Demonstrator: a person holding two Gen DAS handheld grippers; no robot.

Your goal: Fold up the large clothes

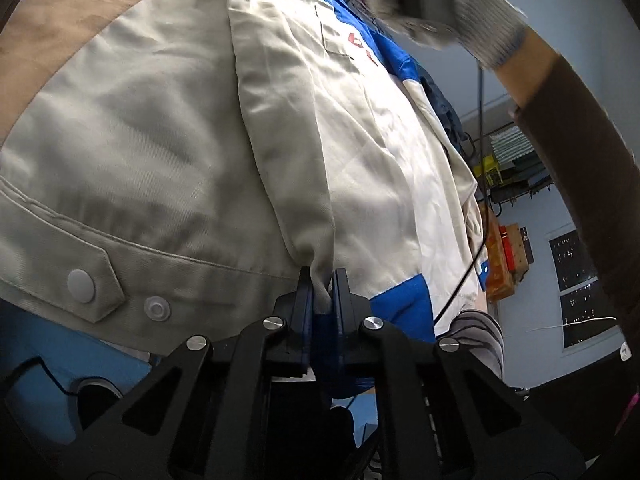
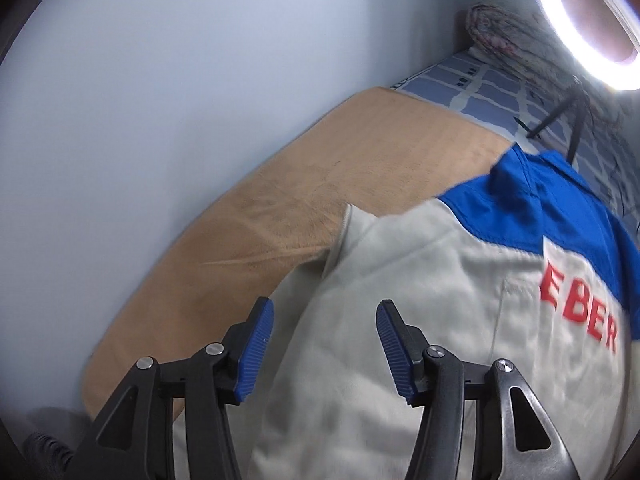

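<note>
Now jacket (image 1: 168, 152) hem pinched, left jaws

Pale blue wall (image 2: 160, 80), lit ring light (image 2: 584, 20), dark window (image 1: 580, 280).

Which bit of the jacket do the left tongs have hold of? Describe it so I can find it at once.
Start from the beige jacket spread on the tan blanket. Follow its folded-over sleeve down from the shoulder to the end nearest the camera. The left tongs are shut on that sleeve end, right of the hem tab with two snap buttons, left of the blue panel.
</note>
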